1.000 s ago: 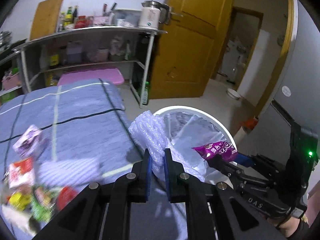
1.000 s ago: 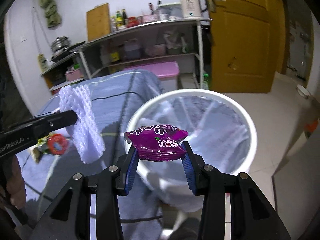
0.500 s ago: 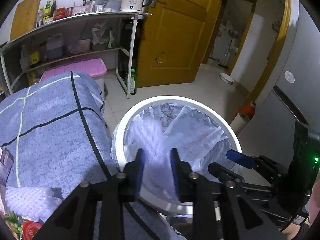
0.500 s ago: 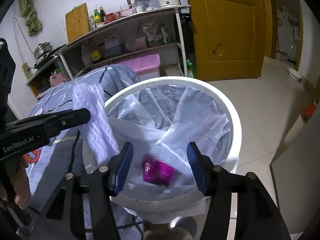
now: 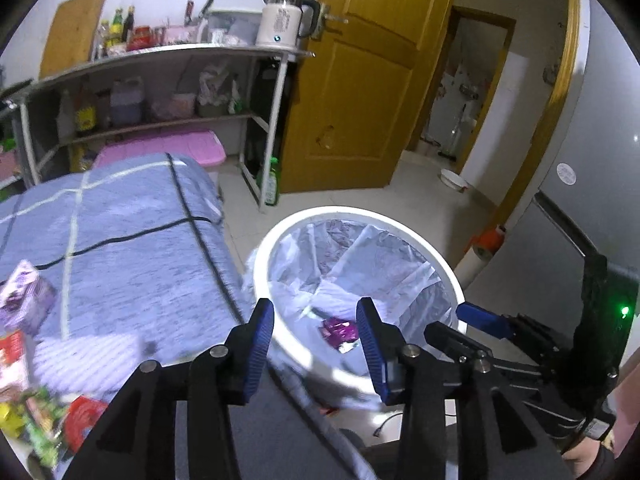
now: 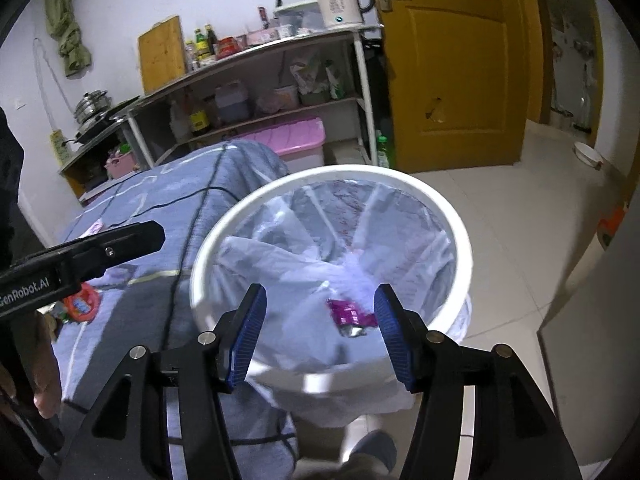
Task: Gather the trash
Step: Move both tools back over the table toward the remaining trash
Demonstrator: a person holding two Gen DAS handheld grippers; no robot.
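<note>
A white bin [image 5: 448,276] [image 6: 460,220] lined with a clear bag stands on the floor beside the bed. A purple snack wrapper [image 5: 340,330] [image 6: 351,316] lies inside it. My left gripper [image 5: 316,344] is open and empty over the bin's near rim. My right gripper [image 6: 320,332] is open and empty above the bin. Several wrappers [image 5: 40,420] lie on the blue checked bedspread [image 5: 120,240] at the lower left. The white foam net does not show clearly; a pale blur [image 6: 356,272] sits in the bin.
A metal shelf [image 5: 160,80] with bottles and a white kettle [image 5: 282,20] stands behind the bed. A pink storage box [image 5: 168,152] sits under it. A yellow door [image 5: 360,80] is on the right. A red wrapper [image 6: 82,306] lies on the bed.
Both grippers have opened. The right let the purple wrapper fall into the bin, then the left let go of the white foam net over the bin.
</note>
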